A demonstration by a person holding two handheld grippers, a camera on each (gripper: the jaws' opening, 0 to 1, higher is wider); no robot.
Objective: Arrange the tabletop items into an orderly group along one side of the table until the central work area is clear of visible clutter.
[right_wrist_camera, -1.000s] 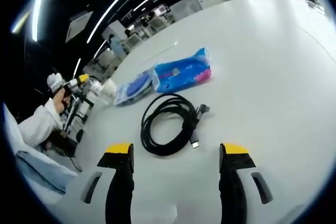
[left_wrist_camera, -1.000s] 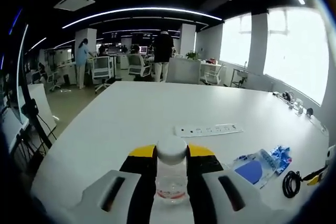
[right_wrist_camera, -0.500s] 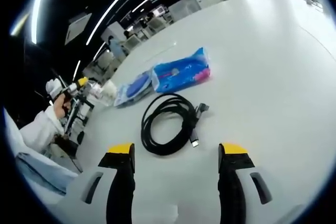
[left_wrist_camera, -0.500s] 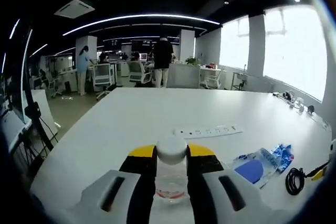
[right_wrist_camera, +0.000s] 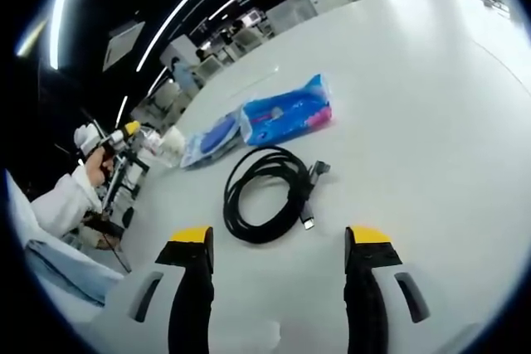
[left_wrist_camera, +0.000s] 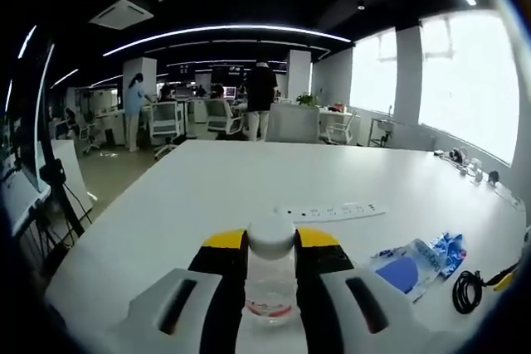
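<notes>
Because the clear water bottle (left_wrist_camera: 270, 275) has to join the group at the table's side, the left gripper (left_wrist_camera: 271, 248) clamps it just under its white cap, upright above the white table (left_wrist_camera: 249, 173). Off to its right lie a blue packet (left_wrist_camera: 415, 258) and a power strip (left_wrist_camera: 330, 209). With jaws wide apart and empty, the right gripper (right_wrist_camera: 280, 240) hangs near the coiled black cable (right_wrist_camera: 267, 195), probably lining up to grasp it.
</notes>
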